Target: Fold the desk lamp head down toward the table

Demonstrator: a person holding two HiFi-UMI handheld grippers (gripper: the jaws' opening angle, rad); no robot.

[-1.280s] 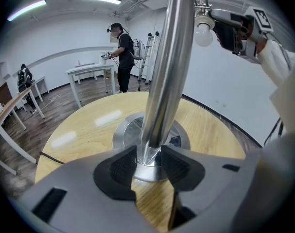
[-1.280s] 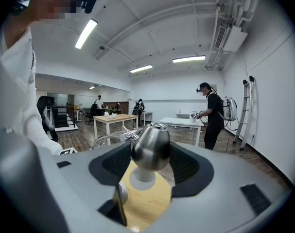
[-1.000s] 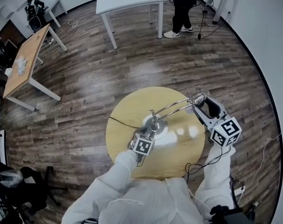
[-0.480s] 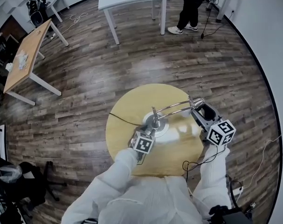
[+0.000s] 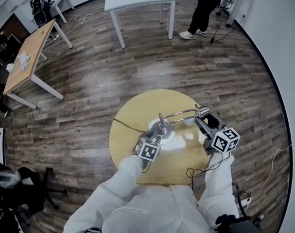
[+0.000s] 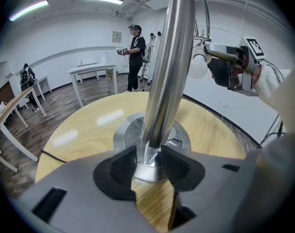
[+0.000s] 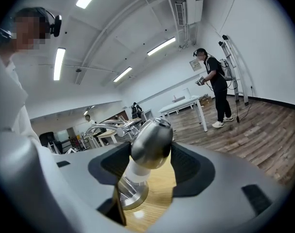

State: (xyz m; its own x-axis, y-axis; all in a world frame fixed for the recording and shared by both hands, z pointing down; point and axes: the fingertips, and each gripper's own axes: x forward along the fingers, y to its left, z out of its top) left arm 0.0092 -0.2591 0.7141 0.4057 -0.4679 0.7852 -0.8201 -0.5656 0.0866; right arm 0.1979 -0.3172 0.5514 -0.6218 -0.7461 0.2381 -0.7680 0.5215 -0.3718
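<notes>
With the left gripper (image 6: 148,161) jaws clamped on the lamp post (image 6: 166,72) just above its base (image 6: 125,132) at the round table (image 5: 132,108) centre, and the right gripper (image 7: 148,164) jaws pinching the chrome lamp head (image 7: 152,140) toward 3 o'clock, a crooked downward push could let that smooth rounded shell slip free.

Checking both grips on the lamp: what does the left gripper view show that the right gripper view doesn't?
Only left: the left gripper clamped on the lamp post above the base. Only right: pads of the right gripper pressed against the lamp head. Both: that gripper at the head, the wooden table, a standing person.
</notes>
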